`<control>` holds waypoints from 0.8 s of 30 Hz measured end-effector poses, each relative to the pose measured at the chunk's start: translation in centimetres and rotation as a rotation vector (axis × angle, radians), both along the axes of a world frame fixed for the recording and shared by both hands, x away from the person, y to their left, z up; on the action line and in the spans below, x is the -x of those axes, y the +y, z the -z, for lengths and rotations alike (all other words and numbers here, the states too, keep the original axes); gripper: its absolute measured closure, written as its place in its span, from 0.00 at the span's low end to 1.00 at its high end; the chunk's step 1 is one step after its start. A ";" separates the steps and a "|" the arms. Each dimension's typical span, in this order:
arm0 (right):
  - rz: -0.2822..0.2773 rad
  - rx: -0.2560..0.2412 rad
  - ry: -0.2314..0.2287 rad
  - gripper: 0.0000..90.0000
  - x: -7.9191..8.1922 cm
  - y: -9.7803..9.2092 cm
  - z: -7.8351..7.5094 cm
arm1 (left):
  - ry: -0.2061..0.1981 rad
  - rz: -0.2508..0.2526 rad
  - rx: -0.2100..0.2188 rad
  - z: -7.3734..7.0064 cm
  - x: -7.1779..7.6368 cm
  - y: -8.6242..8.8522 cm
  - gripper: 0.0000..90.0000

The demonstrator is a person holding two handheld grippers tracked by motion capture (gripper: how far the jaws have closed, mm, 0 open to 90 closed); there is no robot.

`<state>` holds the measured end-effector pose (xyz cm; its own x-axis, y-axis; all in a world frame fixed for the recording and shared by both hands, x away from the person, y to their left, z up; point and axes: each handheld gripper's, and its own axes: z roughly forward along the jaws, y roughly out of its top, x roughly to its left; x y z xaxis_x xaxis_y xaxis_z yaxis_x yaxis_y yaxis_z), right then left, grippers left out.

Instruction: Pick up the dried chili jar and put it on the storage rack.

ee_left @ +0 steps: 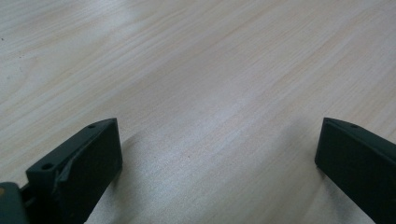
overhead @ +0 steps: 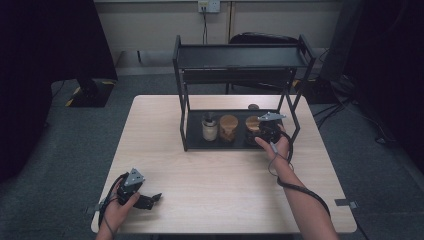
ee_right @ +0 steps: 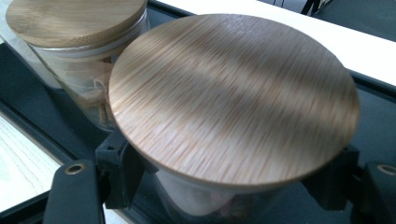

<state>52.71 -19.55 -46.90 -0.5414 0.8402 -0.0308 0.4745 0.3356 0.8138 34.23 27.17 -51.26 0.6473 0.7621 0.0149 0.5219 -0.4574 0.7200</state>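
Pale wooden table under black rack

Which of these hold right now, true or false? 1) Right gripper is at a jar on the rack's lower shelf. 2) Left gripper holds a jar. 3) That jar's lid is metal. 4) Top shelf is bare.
1) True: the right gripper has its jaws on either side of the right-hand jar on the black rack.
2) False: the left gripper is open over the table, holding nothing.
3) False: the lid is wooden.
4) True.
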 end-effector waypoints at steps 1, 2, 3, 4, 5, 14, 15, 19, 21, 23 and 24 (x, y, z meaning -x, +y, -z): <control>0.001 0.001 0.001 0.28 0.0 0.0 0.0 | 0.000 0.000 0.000 0.0 0.0 0.0 0.00; 0.002 0.002 0.001 0.28 -0.1 0.0 0.0 | 0.000 0.000 0.000 0.0 0.0 0.0 0.00; 0.002 0.002 0.002 0.28 -0.1 0.1 0.0 | 0.000 0.000 0.000 0.0 0.0 0.0 0.00; 0.002 0.003 0.002 0.28 -0.1 0.1 0.0 | 0.000 0.000 0.000 0.0 0.0 0.0 0.00; 0.003 0.004 0.003 0.28 -0.1 0.1 0.1 | 0.000 0.000 0.000 0.0 0.0 0.0 0.00; 0.004 0.005 0.004 0.28 -0.3 0.3 0.4 | 0.000 0.000 0.000 0.0 0.0 0.0 0.00; 0.003 0.006 0.005 0.28 -0.3 0.4 0.4 | 0.000 0.000 0.000 0.0 0.0 0.0 0.00; 0.005 0.012 0.002 0.28 -0.4 0.6 0.5 | 0.000 0.000 0.000 0.0 0.0 0.0 0.00; 0.003 0.018 0.001 0.28 -0.5 0.7 0.6 | 0.000 0.000 0.000 0.0 0.0 0.0 0.00; 0.007 0.012 0.003 0.28 -0.5 0.8 0.6 | 0.000 0.000 0.000 0.0 0.0 0.0 0.00; 0.005 0.008 0.004 0.28 -0.5 0.9 0.6 | 0.000 0.000 0.000 0.0 0.0 0.0 0.00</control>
<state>53.19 -18.67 -47.53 -0.5376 0.8424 -0.0357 0.4794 0.3402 0.8090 34.23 27.17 -51.26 0.6472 0.7622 0.0149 0.5220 -0.4573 0.7200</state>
